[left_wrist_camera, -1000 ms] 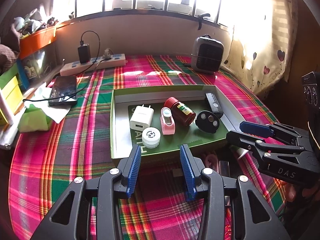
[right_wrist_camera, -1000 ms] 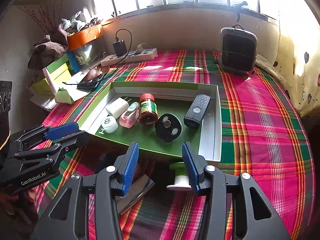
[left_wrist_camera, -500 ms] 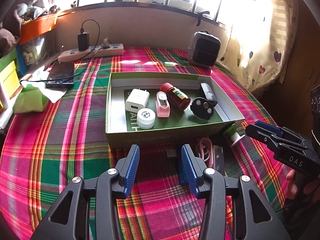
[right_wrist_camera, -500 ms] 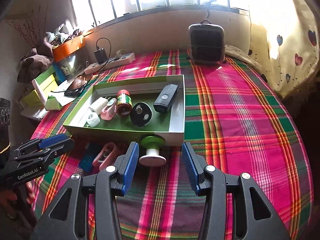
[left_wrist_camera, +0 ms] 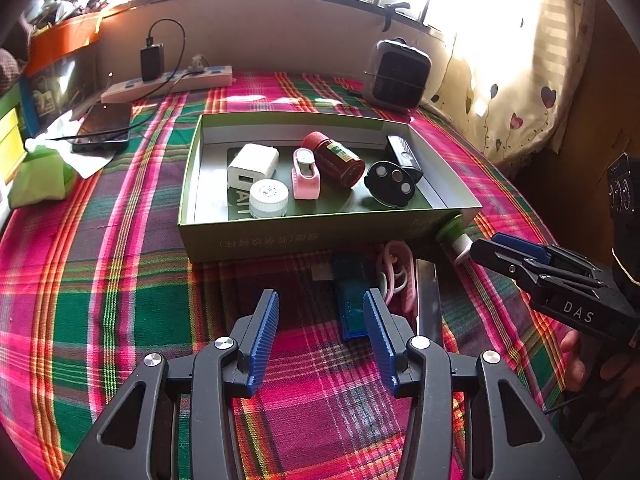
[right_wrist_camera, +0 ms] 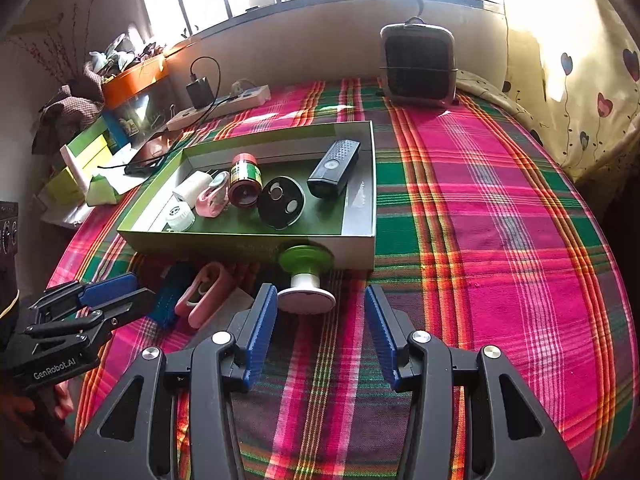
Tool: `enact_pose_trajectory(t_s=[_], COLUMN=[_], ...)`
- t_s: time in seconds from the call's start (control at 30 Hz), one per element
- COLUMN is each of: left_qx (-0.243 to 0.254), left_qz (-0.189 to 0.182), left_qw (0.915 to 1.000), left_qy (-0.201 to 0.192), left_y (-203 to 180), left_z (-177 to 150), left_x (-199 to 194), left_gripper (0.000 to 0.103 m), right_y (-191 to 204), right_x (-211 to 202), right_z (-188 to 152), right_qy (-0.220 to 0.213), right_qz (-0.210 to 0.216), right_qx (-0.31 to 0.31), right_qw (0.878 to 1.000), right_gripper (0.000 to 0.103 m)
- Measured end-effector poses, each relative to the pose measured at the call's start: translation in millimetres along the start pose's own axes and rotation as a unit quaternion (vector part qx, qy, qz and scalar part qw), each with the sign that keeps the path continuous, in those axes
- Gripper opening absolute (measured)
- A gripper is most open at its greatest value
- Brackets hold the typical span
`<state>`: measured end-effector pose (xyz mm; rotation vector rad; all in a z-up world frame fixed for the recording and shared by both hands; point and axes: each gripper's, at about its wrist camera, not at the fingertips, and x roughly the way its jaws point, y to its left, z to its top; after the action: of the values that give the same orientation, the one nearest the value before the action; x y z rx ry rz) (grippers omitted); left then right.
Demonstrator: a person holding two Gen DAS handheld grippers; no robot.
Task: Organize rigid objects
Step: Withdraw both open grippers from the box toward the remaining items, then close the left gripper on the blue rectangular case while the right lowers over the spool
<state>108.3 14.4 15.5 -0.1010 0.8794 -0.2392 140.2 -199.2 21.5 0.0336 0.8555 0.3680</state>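
A green box [left_wrist_camera: 320, 236] [right_wrist_camera: 256, 244] on the plaid cloth holds a white charger [left_wrist_camera: 252, 166], a white round jar [left_wrist_camera: 269, 198], a pink clip [left_wrist_camera: 306, 174], a red bottle [left_wrist_camera: 340, 158] [right_wrist_camera: 245, 178], a black round disc [left_wrist_camera: 390, 184] [right_wrist_camera: 281, 202] and a black remote [right_wrist_camera: 334, 168]. In front of the box lie a blue stick [left_wrist_camera: 352, 300] [right_wrist_camera: 170, 294], pink scissors [left_wrist_camera: 396, 272] [right_wrist_camera: 206, 294] and a green-topped white spool [right_wrist_camera: 306, 276] [left_wrist_camera: 454, 236]. My left gripper [left_wrist_camera: 320, 336] [right_wrist_camera: 108, 294] is open, just short of the blue stick. My right gripper [right_wrist_camera: 320, 330] [left_wrist_camera: 496, 248] is open behind the spool.
A grey heater [right_wrist_camera: 418, 66] stands at the back right. A power strip [left_wrist_camera: 168, 86] with a charger, a phone [left_wrist_camera: 104, 126] and green and yellow packets [left_wrist_camera: 36, 178] fill the left side. A flat metal piece [left_wrist_camera: 428, 300] lies beside the scissors. A curtain hangs right.
Both grippers have drawn back from the box and risen, so the blue stick, scissors and spool in front of it came into view. Both stayed open.
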Motion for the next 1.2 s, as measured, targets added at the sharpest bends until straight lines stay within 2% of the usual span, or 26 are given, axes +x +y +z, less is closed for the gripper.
enact_pose_trajectory(t_s=[0.23,0.6,0.97,1.2], left_qx=[0.0,0.012,0.018,0.013], left_qz=[-0.008,-0.01,0.008,0.02], left_qw=[0.9999,0.9998,0.9996,0.9995], left_qy=[0.007,0.009,0.019,0.019], left_y=[-1,-7,-12,-8], left_z=[0,0,1,2], left_x=[4,6,11,12], left_gripper=[0.044,0.045,0.045,0.045], right_y=[7,10,0,-7], right_x=[12,20,14,8], right_z=[4,9,7,5], right_qy=[0.011,0.016,0.005,-0.005], right_qz=[0.001,-0.013,-0.048,-0.047], right_qx=[-0.018,-0.034,-0.028,-0.017], right_qw=[1.0,0.999,0.998,0.999], right_gripper=[0.053,0.054,0.054,0.053])
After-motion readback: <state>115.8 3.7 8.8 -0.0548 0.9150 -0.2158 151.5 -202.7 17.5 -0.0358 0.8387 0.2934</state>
